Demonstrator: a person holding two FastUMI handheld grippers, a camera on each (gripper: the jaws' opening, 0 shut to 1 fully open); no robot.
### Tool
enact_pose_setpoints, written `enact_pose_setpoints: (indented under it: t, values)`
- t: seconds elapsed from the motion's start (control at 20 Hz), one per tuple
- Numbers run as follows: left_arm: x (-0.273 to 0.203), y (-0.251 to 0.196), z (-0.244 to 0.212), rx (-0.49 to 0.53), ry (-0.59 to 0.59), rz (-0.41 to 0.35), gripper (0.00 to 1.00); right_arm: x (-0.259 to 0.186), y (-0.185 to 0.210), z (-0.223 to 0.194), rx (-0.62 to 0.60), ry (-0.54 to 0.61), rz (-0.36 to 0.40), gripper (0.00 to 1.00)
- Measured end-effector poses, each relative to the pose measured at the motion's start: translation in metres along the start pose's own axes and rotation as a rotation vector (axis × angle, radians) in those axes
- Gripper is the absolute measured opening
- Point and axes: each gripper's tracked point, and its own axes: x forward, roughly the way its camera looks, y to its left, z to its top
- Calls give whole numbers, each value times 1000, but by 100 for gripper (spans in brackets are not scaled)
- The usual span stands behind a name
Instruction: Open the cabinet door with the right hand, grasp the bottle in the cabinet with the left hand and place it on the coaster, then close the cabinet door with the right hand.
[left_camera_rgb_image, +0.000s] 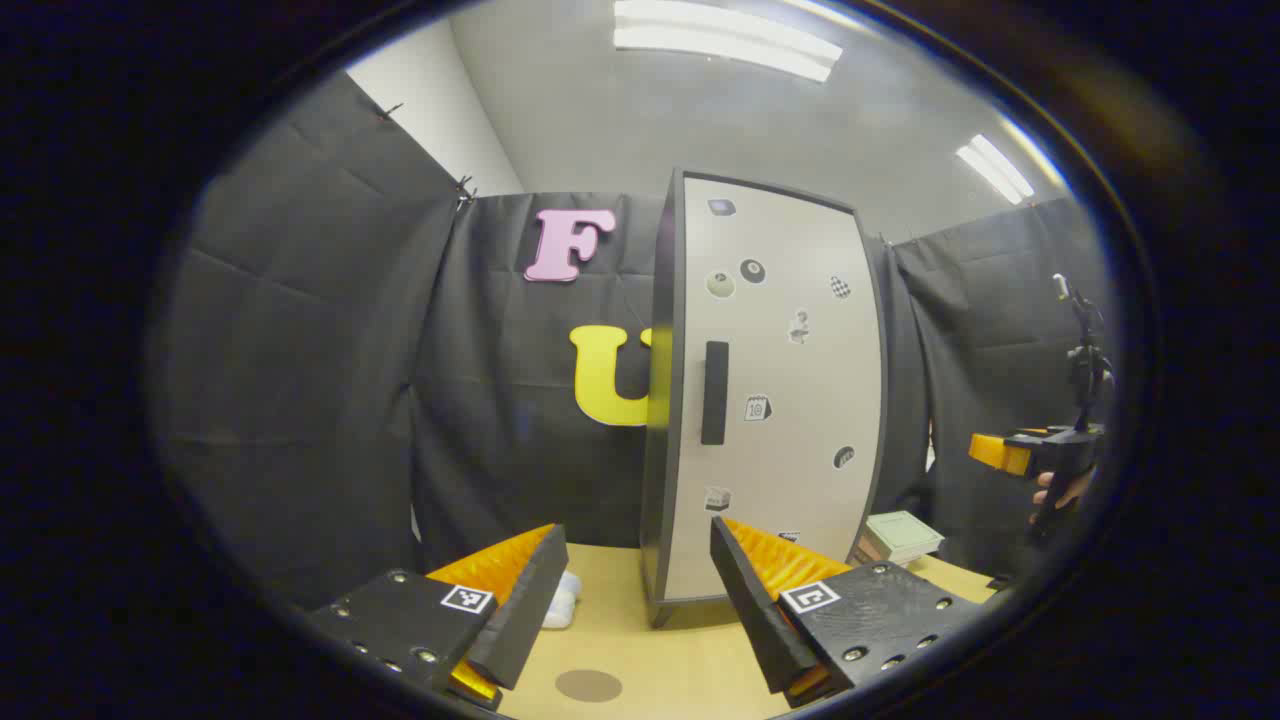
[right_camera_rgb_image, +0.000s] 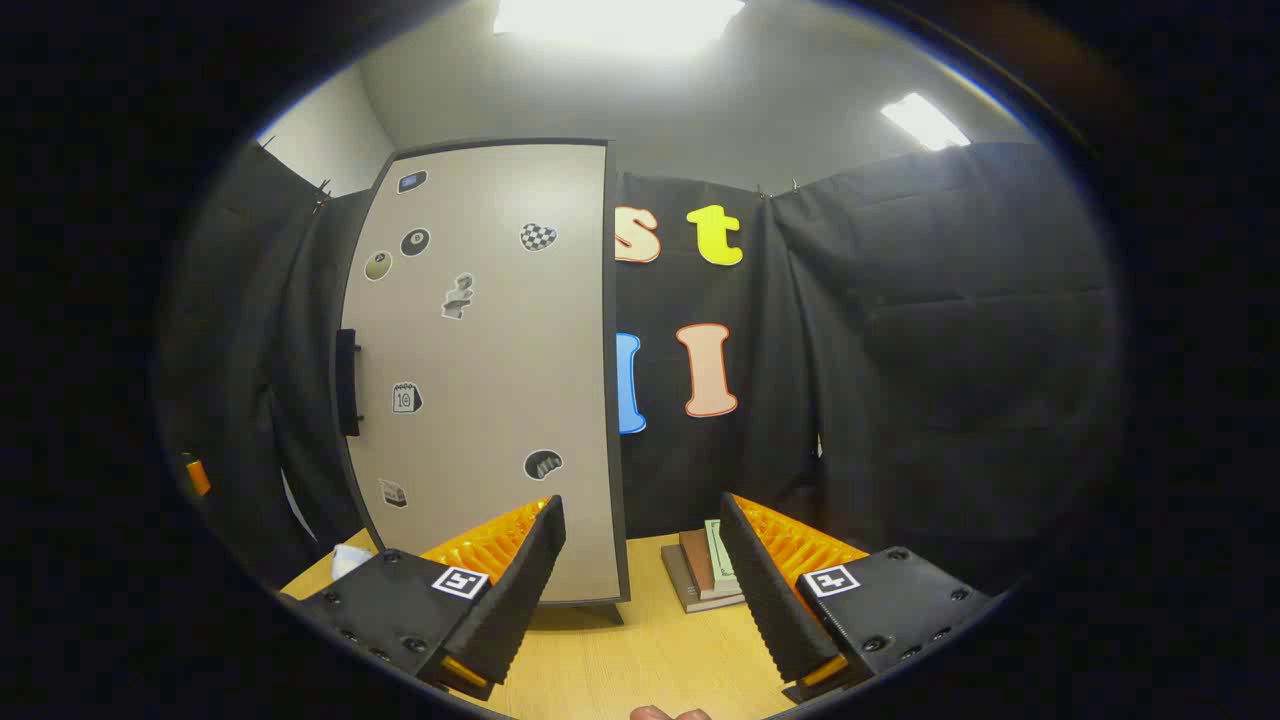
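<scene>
A tall cabinet (left_camera_rgb_image: 770, 390) with a pale door covered in stickers stands on the wooden table, its door closed. A dark vertical handle (left_camera_rgb_image: 714, 392) sits near the door's left edge. The bottle is hidden behind the door. A round brown coaster (left_camera_rgb_image: 588, 685) lies on the table in front of my left gripper (left_camera_rgb_image: 628, 610), which is open and empty. The right gripper (left_camera_rgb_image: 1010, 452) shows at the far right, held by a hand. In the right gripper view the cabinet (right_camera_rgb_image: 480, 370) and its handle (right_camera_rgb_image: 347, 382) lie left of my open right gripper (right_camera_rgb_image: 640, 585).
A small stack of books (right_camera_rgb_image: 705, 575) lies on the table right of the cabinet, also seen as books (left_camera_rgb_image: 900, 535). A white object (left_camera_rgb_image: 562, 600) rests on the table left of the cabinet. Black cloth walls close the booth on all sides.
</scene>
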Motion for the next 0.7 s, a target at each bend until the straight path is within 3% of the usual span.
enact_pose_setpoints:
  t: [0.1, 0.15, 0.25, 0.3, 0.5, 0.55, 0.7]
  values:
    - [-1, 4, -2, -18, 9, 6, 87, 1, 9, 1, -5, 0, 21, 98]
    - [-2, 6, -4, -53, 13, 5, 90, 2, 14, 1, -8, 3, 35, 98]
    - [-6, 1, -1, -128, 5, -13, 87, 0, 25, -2, -10, 13, 61, 94]
    - [-6, -2, -3, -135, 10, -23, 88, 0, 29, -5, -11, 21, 78, 98]
    - [-6, -7, -5, -5, 14, -20, 88, -2, 48, -10, -35, 36, 128, 94]
    - [-6, -8, -7, 29, 21, -16, 88, -2, 51, -10, -32, 38, 138, 98]
    - [-5, -13, -14, 49, 45, -25, 87, -5, 59, -9, -21, 34, 154, 94]
